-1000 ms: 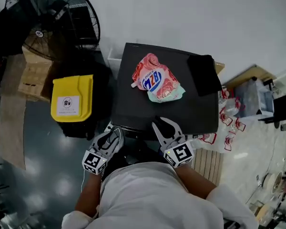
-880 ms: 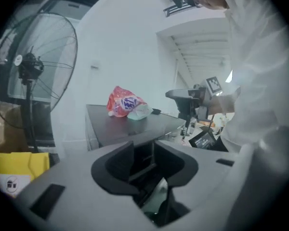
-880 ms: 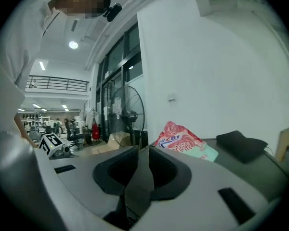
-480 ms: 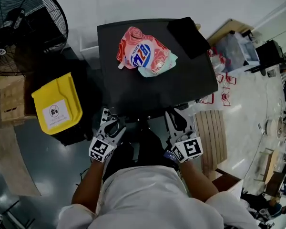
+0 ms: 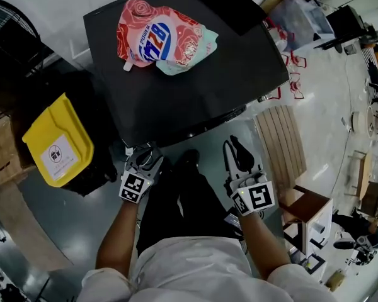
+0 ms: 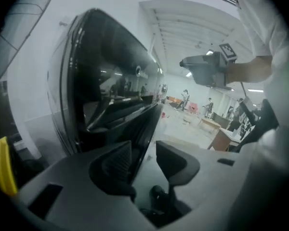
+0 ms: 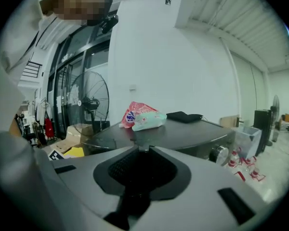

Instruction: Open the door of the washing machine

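- Both tools have dropped from the top edge of the washer [image 5: 183,74] to its front over the last second. The head view has swung, so the washer now fills 12 o'clock and the pouch [image 5: 164,36] sits higher in frame.
- The left tool [image 5: 145,156] hangs at 7 o'clock of the washer's top, just under its front edge. Its jaws are opening, and nothing is pressed between the pads.
- The door [image 6: 106,76] is on the washer's front face, hidden from the head view. In the left gripper view it is a dark, glossy round panel at 10 o'clock. Its rim runs down towards the gap between the jaws, but whether anything touches it cannot be told.
- The right tool [image 5: 236,153] is at 5 o'clock of the top, clenched on nothing. Its own view looks level across the top to the pouch and a black cloth [image 7: 183,115].
- The bin [image 5: 57,146] stands at 9 o'clock, well clear of the door.
- The door is probably stiff and hinged, and held by a latch that resists and then gives suddenly.
- Its glass looks slick, so pads on the face would likely slide.
- The best hold is probably the rim or a recess on the side away from the hinge, with the pull following the door's arc. No view shows plainly where the handle is.
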Available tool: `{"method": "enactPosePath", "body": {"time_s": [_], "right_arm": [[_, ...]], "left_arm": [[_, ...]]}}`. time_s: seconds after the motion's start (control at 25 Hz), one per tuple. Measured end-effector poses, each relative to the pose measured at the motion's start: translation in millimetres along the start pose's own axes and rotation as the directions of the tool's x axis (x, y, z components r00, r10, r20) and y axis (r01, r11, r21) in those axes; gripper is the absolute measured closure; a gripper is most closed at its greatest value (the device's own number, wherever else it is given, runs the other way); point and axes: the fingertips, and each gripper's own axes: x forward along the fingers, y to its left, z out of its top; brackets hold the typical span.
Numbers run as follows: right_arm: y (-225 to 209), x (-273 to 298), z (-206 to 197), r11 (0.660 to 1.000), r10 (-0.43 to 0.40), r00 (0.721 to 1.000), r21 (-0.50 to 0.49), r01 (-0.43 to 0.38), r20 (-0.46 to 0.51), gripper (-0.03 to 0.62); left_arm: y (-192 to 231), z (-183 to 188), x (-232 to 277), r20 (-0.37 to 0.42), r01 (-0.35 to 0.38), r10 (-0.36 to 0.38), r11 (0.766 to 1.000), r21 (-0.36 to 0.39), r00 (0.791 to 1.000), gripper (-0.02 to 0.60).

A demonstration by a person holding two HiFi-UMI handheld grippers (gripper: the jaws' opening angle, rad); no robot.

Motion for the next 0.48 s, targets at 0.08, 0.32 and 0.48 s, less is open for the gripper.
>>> {"method": "enactPosePath", "body": {"time_s": [0.08, 0.32, 0.48], "right_arm": [[-5.0, -5.4, -12.7, 1.000, -0.018, 1.000, 0.009, 0.018, -0.011, 0.511], [-31.2, -4.8, -53.9, 0.998, -0.059, 0.998, 0.020, 0.060, -0.031, 0.511], [-41.6, 1.0, -79.9, 0.998, -0.061, 0.997, 0.022, 0.062, -0.044, 0.511]], "left_arm": [[0.6, -15.7, 15.9, -0.032, 0.015, -0.015, 1.000, 0.014, 0.999, 0.419], [9.4, -52.3, 66.2, -0.085, 0.046, -0.043, 0.998, 0.035, 0.995, 0.417], [5.5, -72.2, 90.6, -0.117, 0.084, -0.075, 0.994, 0.073, 0.990, 0.420]]}}
